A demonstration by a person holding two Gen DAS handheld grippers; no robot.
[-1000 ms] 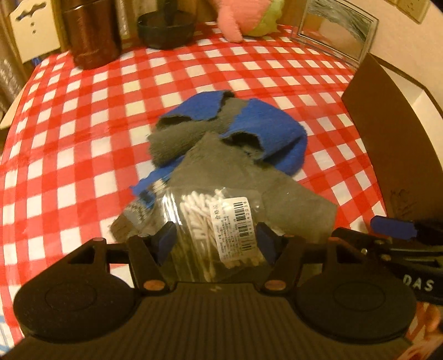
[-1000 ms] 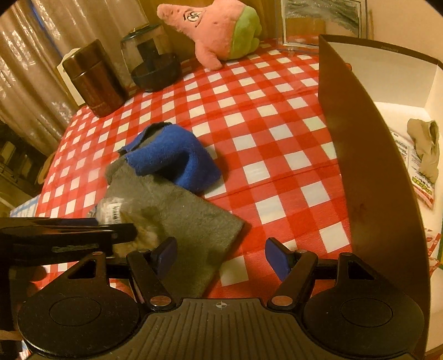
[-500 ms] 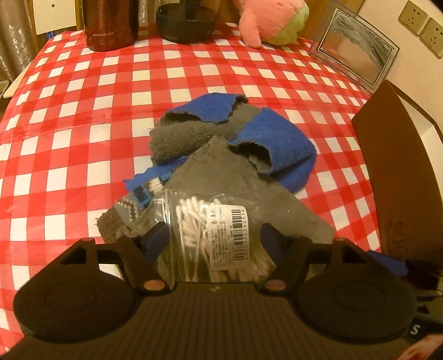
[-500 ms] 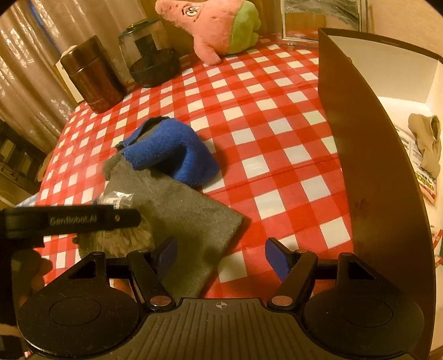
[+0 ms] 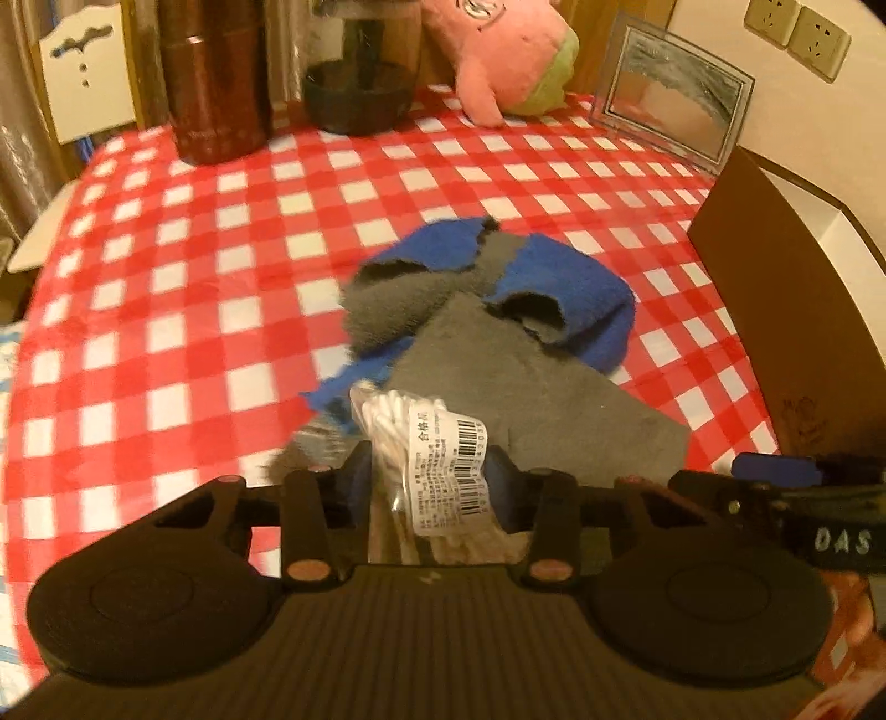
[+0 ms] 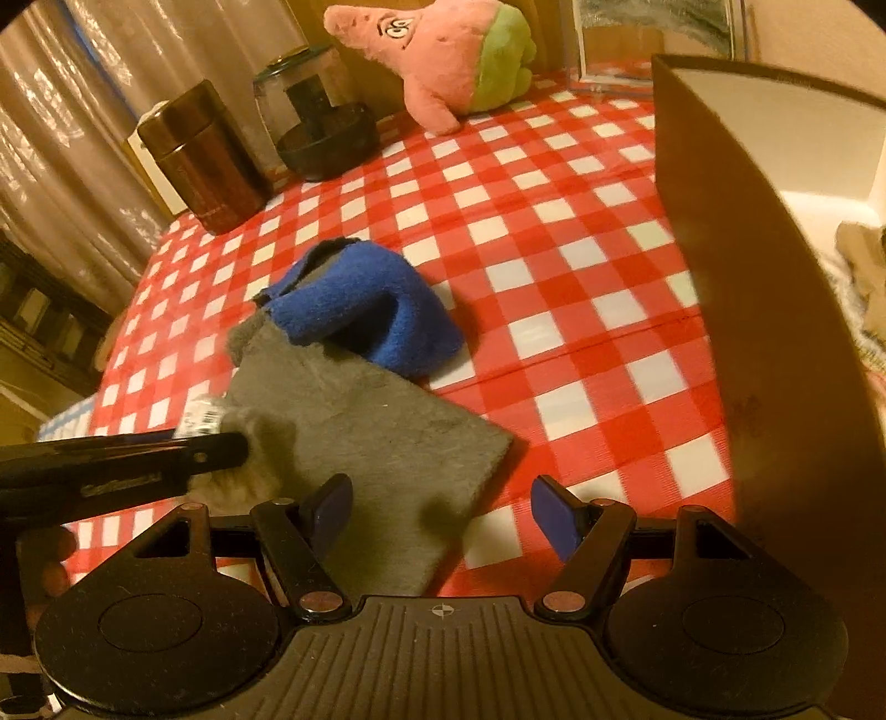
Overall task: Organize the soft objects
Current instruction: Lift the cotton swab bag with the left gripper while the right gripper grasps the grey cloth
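Left wrist view: the left gripper (image 5: 429, 473) sits at lower centre of the frame, and its jaws have just been closing; the blue pads (image 5: 501, 482) now press both sides of a clear bag of cotton swabs (image 5: 437, 471), which bulges between them, so the grip reads as clenched on the bag. The bag is taken at its lower half, probably to lift it clear of the cloths beneath. Behind it, at centre frame, a flat grey cloth (image 5: 526, 387) overlaps a crumpled blue-and-grey cloth (image 5: 498, 293). A blue fingertip of the other tool enters at the right edge. The surface is a table with a red-and-white checked tablecloth (image 5: 166, 277); along the upper edge stand a brown canister (image 5: 216, 83), a dark glass jar (image 5: 360, 83), a pink plush toy (image 5: 504, 50) and a clear picture frame (image 5: 675, 111). A brown box (image 5: 786, 310) stands at the right edge, likely the destination. Right wrist view: the right gripper (image 6: 440, 507), lower centre, is released, jaws wide with nothing between them, poised above the near corner of the grey cloth (image 6: 376, 443), probably waiting to take it. The left tool crosses the lower left of the frame with the bag's label just visible. The box wall fills the right side; pale items lie inside, too blurred to identify. Curtains (image 6: 83, 138) hang at upper left.
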